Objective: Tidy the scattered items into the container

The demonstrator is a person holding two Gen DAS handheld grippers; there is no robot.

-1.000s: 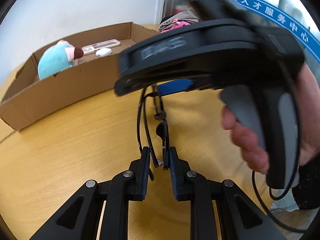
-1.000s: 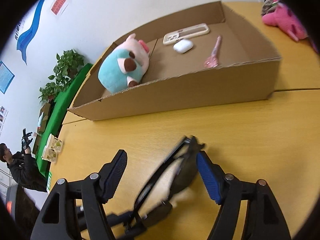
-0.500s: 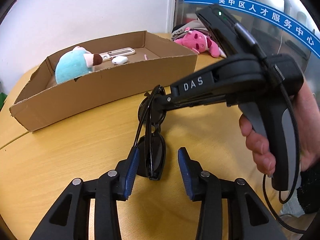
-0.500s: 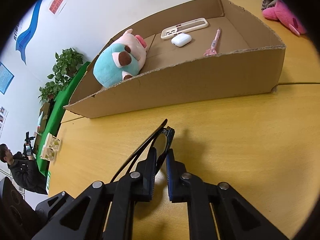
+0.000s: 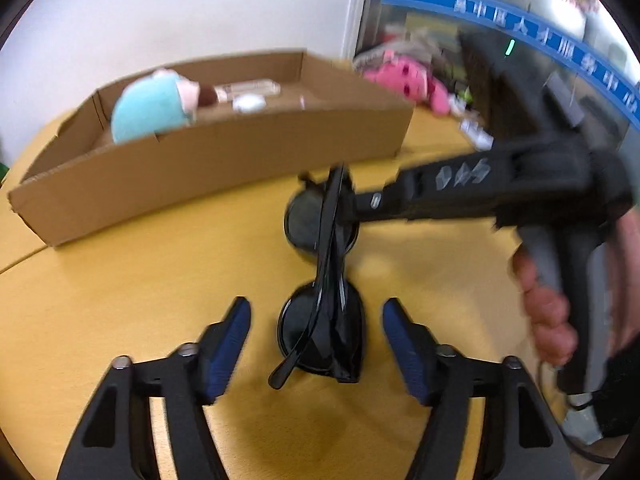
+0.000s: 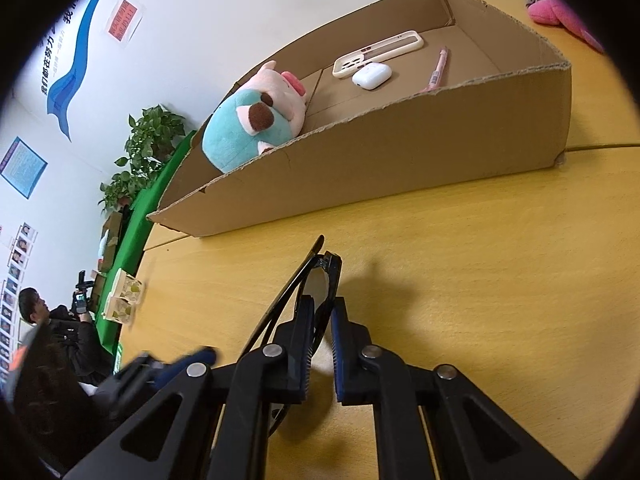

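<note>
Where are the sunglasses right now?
In both wrist views, the folded sunglasses are over the yellow table, in front of the cardboard box, pinched at one end by the right gripper, between the open left gripper's fingers.

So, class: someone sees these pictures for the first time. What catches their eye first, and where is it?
Black sunglasses stand folded on the yellow table, pinched at the far lens by the right gripper. The left gripper has just been opening, and its blue pads flank the near lens without touching. Behind, a cardboard box holds a teal-and-pink plush at its left end.
</note>
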